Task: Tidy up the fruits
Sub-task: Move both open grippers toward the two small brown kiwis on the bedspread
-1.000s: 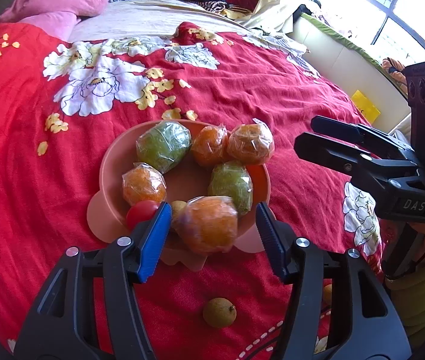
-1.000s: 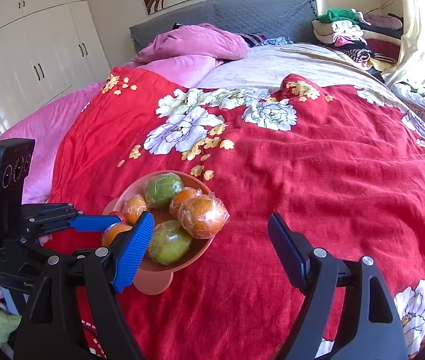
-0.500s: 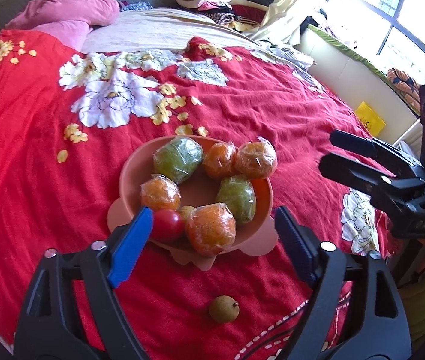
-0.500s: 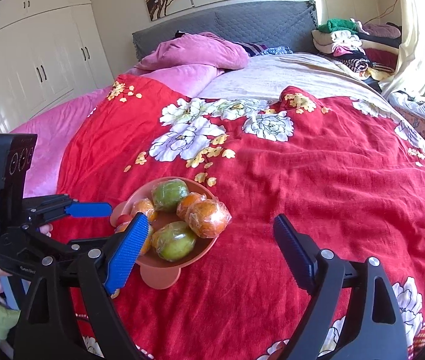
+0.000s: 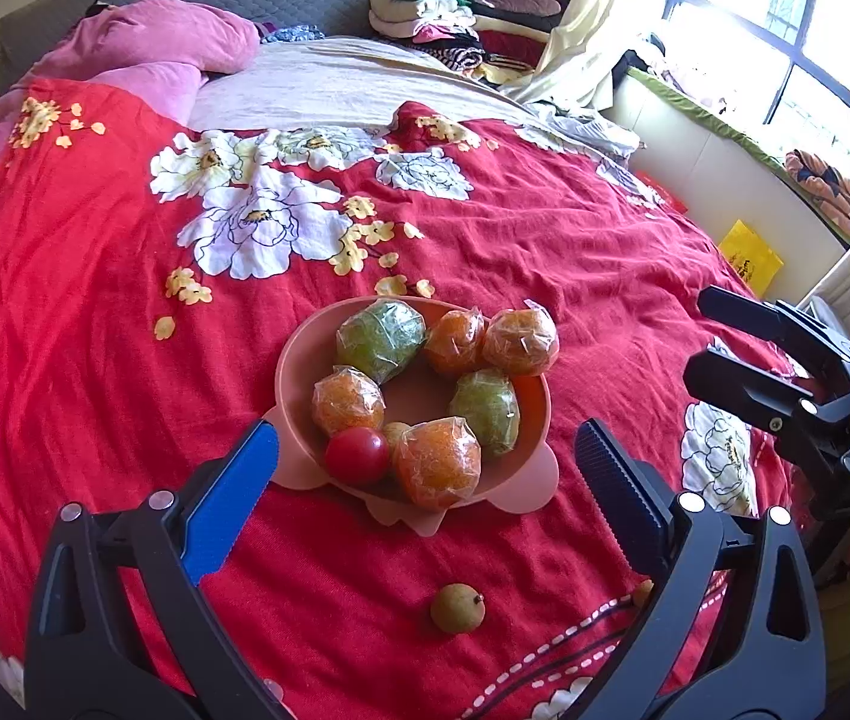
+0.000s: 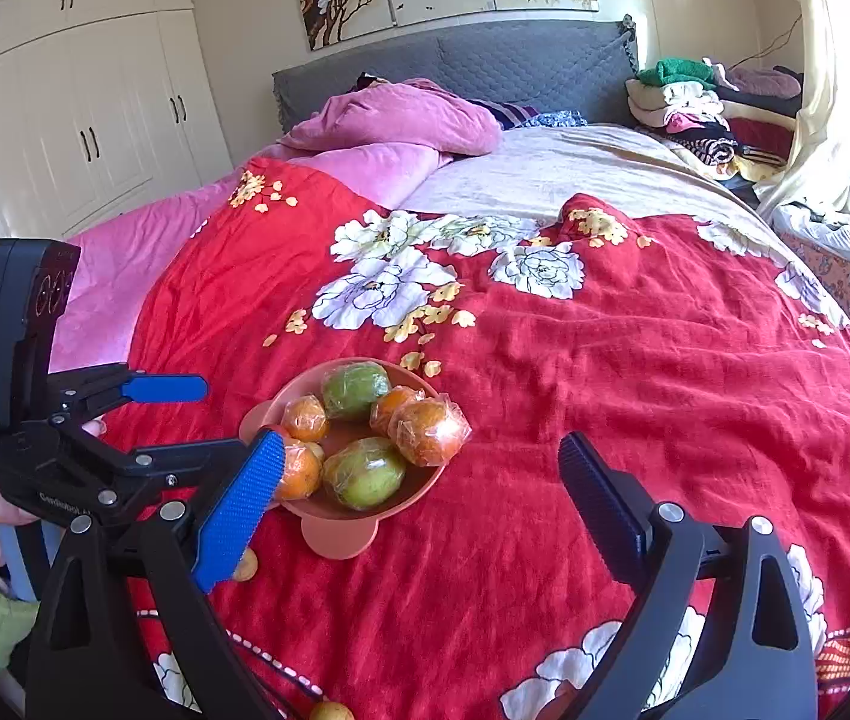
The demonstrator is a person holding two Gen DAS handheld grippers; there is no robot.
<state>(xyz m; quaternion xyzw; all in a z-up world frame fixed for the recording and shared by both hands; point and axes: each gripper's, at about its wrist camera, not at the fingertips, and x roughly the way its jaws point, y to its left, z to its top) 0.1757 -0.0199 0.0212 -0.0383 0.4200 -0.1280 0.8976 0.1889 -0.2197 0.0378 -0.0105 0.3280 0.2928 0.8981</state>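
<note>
Left claw (image 5: 425,480) spread wide and empty, jaws just opened — right claw (image 6: 419,504) likewise. The pink bowl (image 5: 299,360) of wrapped fruits sits at twelve o'clock; a loose small fruit (image 5: 457,608) lies on the bed at six o'clock — nearer the left claw.

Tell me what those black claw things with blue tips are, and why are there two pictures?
They are grabbers, one in each of a person's hands. Each carries a camera, so one picture looks along the left gripper, the other along the right gripper. Both have just been opening and now stand wide, holding nothing. On the red flowered blanket sits a pink bowl of plastic-wrapped oranges, two wrapped green fruits, and a small red tomato. A little brownish fruit still lies outside the bowl.
</note>
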